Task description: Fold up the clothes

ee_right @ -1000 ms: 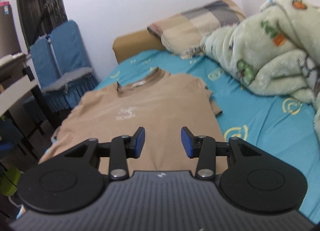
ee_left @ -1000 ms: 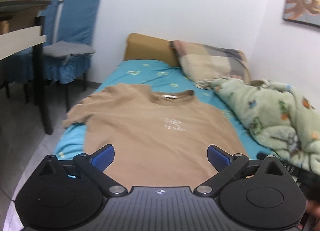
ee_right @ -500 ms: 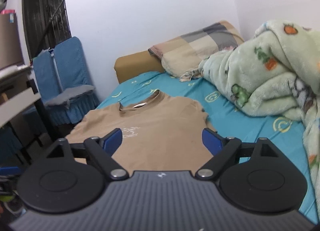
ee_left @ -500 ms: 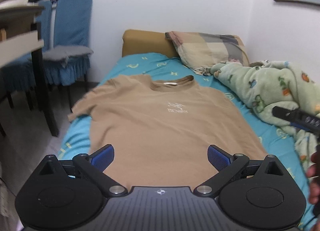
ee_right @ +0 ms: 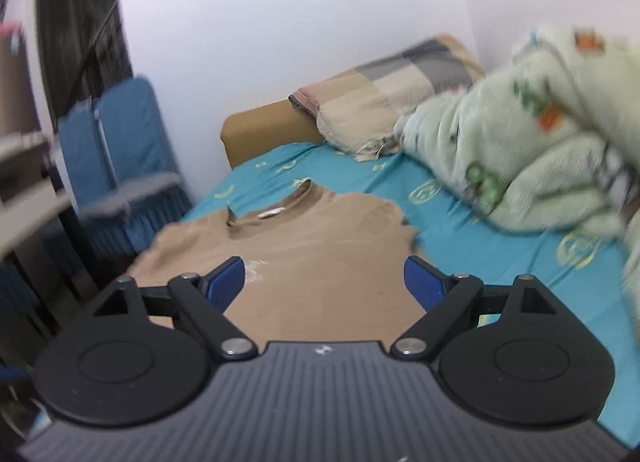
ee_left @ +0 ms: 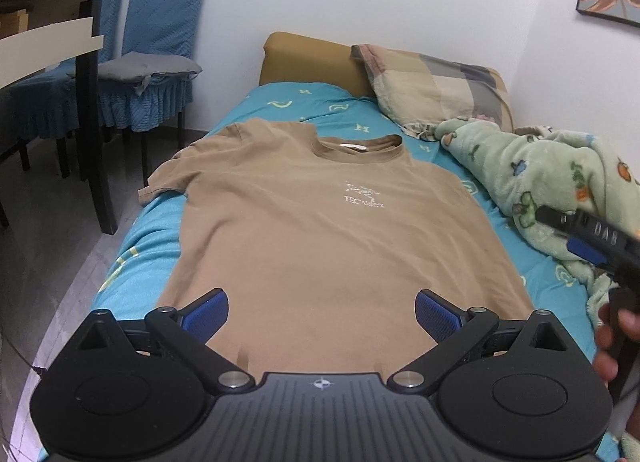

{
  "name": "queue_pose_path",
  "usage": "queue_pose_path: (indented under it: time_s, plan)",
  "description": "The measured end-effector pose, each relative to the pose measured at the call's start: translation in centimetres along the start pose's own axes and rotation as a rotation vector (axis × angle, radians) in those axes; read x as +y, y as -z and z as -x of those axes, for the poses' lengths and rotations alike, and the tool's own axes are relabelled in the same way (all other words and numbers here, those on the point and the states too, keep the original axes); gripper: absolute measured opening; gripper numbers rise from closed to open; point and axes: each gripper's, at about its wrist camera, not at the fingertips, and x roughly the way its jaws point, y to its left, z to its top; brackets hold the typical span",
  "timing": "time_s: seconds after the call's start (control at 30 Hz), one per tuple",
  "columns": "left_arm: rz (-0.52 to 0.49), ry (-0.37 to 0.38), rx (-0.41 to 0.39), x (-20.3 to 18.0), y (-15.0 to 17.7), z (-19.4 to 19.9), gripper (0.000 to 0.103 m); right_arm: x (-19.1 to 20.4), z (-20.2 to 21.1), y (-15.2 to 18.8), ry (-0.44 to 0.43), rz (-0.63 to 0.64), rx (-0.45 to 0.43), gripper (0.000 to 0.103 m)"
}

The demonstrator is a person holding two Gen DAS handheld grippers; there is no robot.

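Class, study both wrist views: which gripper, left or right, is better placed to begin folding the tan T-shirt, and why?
Probably the left gripper: it is open, centred low over the hem of the T-shirt. The right gripper, also open, sits off toward the blanket side, its view motion-blurred.

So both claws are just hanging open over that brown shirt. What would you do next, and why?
Probably lower both to the near hem and pinch it: the T-shirt lies flat and unfolded on the bed, and the left gripper and right gripper are open, holding nothing.
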Motion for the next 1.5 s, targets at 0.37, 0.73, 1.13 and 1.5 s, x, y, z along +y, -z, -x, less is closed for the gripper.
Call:
queue_pose_path:
  time_s: [0.37, 0.73, 1.13, 1.5]
  plan:
    - [-0.020, 0.014, -0.035, -1.2, 0.6, -2.1, 0.101, -8.9, -11.5, -0.3, -0.004, -0.373, 0.090, 0.078]
    - [0.132, 0.088, -0.129, 0.5, -0.8, -5.4, 0.100, -1.9, -16.7, 0.1, -0.021, -0.045, 0.095, 0.015]
    - [0.114, 0.073, -0.189, 1.4, -1.2, -4.9, 0.100, 9.9, -21.2, 2.1, -0.156, 0.377, 0.227, 0.010]
    - [0.148, 0.090, -0.175, 2.1, -1.1, -4.7, 0.100, 1.5, -18.4, -2.6, -0.314, -0.363, 0.035, 0.060]
